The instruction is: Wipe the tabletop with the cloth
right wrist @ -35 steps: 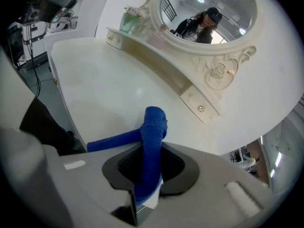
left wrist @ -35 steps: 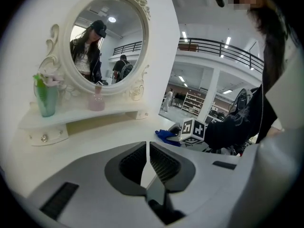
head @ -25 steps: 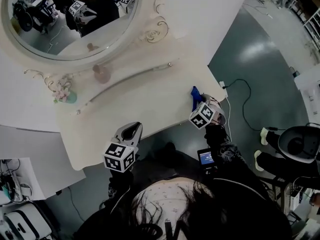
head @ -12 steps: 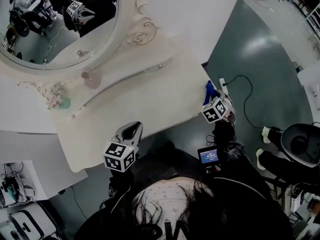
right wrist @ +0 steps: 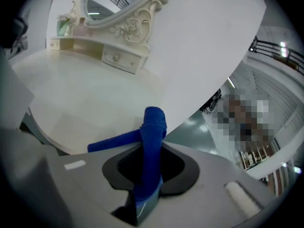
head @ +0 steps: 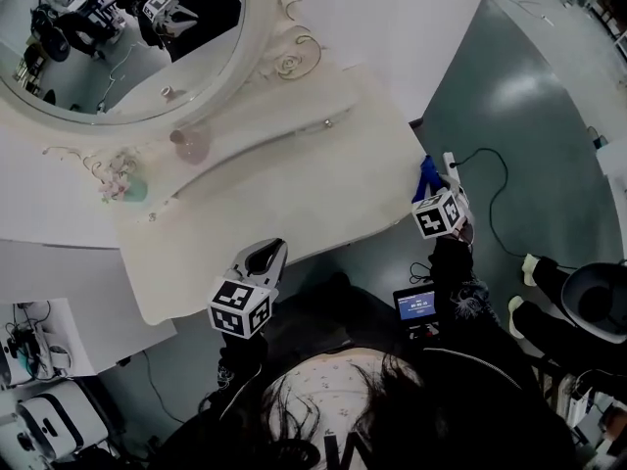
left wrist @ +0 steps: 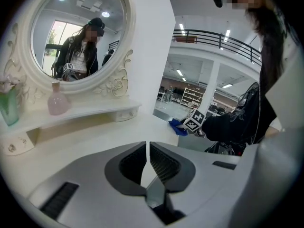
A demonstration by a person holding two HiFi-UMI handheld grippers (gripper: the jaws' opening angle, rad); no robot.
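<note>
A blue cloth (head: 427, 173) sits at the right edge of the white tabletop (head: 294, 194), and my right gripper (head: 432, 192) is shut on it. In the right gripper view the cloth (right wrist: 152, 137) stands up between the jaws, with one end trailing left over the tabletop (right wrist: 90, 99). My left gripper (head: 262, 255) hovers at the table's front edge, shut with nothing between its jaws. The left gripper view looks past that gripper (left wrist: 146, 148) to the cloth (left wrist: 176, 126) and the right gripper (left wrist: 194, 121) across the table.
An oval mirror (head: 108, 27) stands behind a raised shelf holding a pink bottle (head: 191, 146) and a green vase (head: 129, 187). A power strip with cable (head: 453, 164) lies on the floor to the right. A small screen (head: 416, 305) hangs at the person's front.
My right gripper has carried the cloth rightward across the table to its right edge. The left gripper has held its place at the front edge.
</note>
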